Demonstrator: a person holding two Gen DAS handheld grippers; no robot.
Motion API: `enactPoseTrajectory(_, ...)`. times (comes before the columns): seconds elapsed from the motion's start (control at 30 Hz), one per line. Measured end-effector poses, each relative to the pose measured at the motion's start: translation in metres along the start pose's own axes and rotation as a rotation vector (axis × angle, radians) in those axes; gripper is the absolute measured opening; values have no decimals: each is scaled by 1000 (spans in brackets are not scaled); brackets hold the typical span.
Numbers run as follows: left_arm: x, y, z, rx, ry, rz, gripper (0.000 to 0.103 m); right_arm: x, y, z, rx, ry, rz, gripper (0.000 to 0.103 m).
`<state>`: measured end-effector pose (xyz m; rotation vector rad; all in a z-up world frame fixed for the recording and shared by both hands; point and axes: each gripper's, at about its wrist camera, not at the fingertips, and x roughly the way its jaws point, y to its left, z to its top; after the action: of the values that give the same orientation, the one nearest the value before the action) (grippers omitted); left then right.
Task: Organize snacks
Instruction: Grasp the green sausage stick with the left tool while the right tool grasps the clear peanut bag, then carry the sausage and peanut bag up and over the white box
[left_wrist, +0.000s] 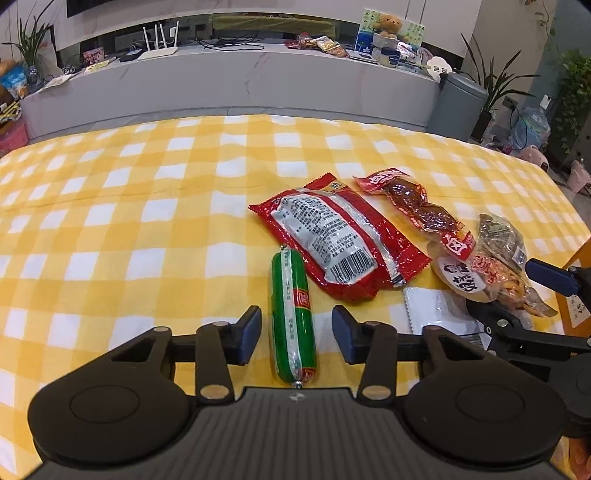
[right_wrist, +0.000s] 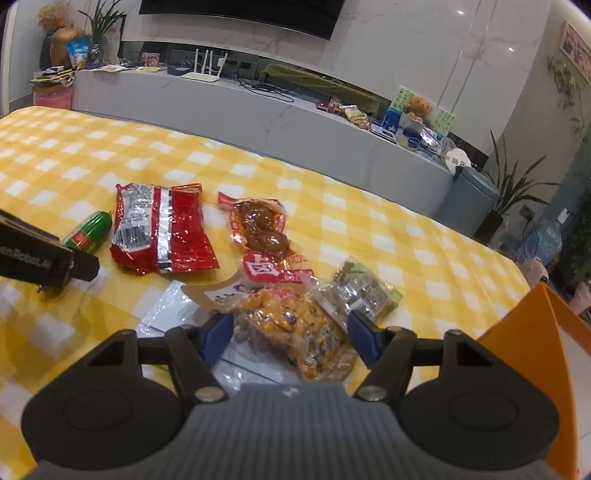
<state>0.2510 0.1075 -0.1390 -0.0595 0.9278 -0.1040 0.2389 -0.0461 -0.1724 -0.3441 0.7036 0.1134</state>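
A green sausage stick (left_wrist: 293, 314) lies lengthwise on the yellow checked tablecloth (left_wrist: 147, 221). My left gripper (left_wrist: 295, 332) stands open around it, with a gap at each pad. Beyond it lie a red snack packet (left_wrist: 340, 236) and a clear packet of braised meat (left_wrist: 417, 206). In the right wrist view my right gripper (right_wrist: 290, 339) stands open astride an orange snack packet (right_wrist: 295, 328), its pads close to the packet's edges. Beside that packet is a grey-green packet (right_wrist: 362, 291). Under the pile lie a white sachet (right_wrist: 166, 310) and a beige packet with a round label (right_wrist: 229, 291).
An orange box (right_wrist: 524, 332) stands at the table's right edge, just right of my right gripper. Beyond the table runs a long white counter (left_wrist: 258, 77) with a router, cables and more snacks. A grey bin (left_wrist: 461, 107) and potted plants stand at the far right.
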Motion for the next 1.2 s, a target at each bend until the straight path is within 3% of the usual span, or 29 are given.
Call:
enactPoseTrajectory(0.2,2,-3,4,14,11,20,36,3,6,0,-29,-10,13,53)
enactPoseTrajectory(0.27,1,-4,3,22,11,25,26,4,7,0,-38,-9,-6,42)
enactPoseTrajectory(0.47,-5,-6,-5,14,15,21,25,-5,11,-4,-94,-29,-26,35)
enactPoseTrajectory(0.87,-30,-14,-25,20,30,2,25,-50,17,-17,-138,-39,42,34)
enactPoseTrajectory(1.2,-61,-27,-42,-18,17,-45,25,-97,-3,-28,28,-4,188,33)
